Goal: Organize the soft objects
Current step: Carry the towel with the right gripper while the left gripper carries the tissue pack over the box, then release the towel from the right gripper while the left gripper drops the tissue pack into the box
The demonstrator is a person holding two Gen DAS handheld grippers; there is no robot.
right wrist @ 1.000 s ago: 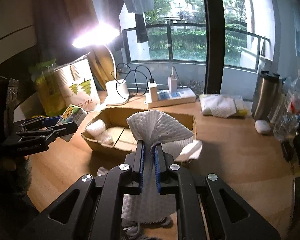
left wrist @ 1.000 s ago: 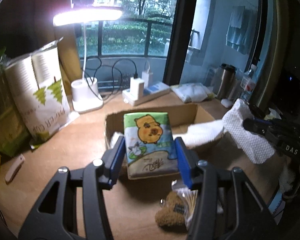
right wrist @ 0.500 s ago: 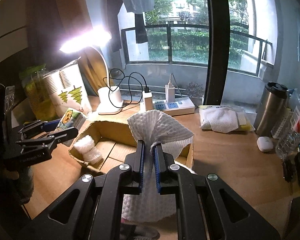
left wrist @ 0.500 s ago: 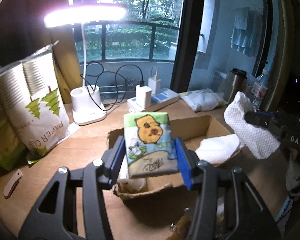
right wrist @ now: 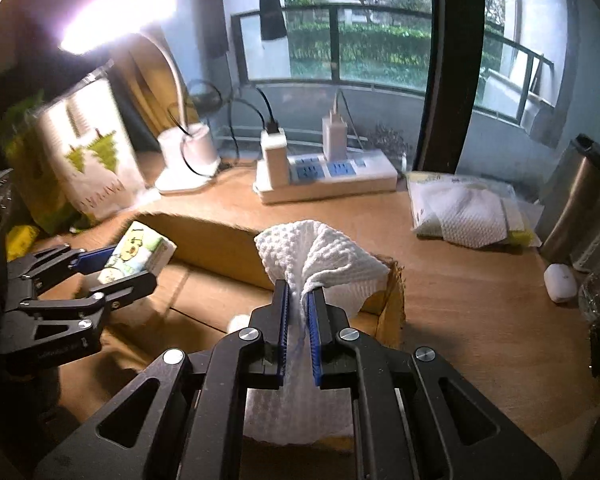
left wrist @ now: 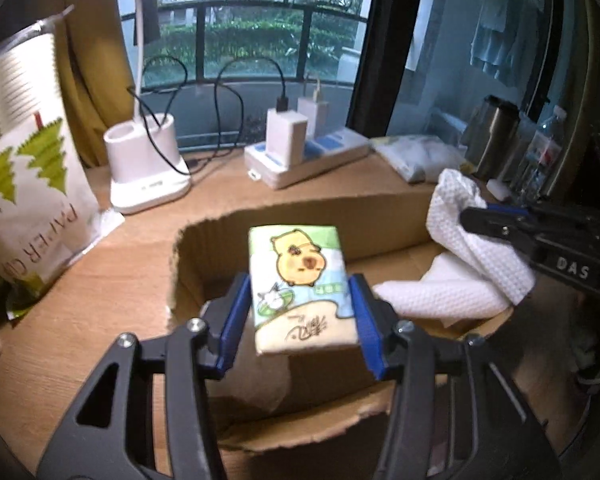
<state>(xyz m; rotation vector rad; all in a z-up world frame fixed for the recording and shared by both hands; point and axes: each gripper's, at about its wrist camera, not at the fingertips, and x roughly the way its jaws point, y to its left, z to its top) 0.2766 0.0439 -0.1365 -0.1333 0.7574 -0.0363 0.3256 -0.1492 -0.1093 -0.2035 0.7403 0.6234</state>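
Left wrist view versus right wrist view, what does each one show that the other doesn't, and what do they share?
Only the left wrist view shows the full capybara print on the tissue pack, gripped between the left gripper fingers, and a second white cloth lying inside the cardboard box.

Only the right wrist view shows the lit lamp head and the white earbud case clearly.

Both show the box, the power strip, the paper cup bag, the steel tumbler, and the white cloth pinched by the right gripper.
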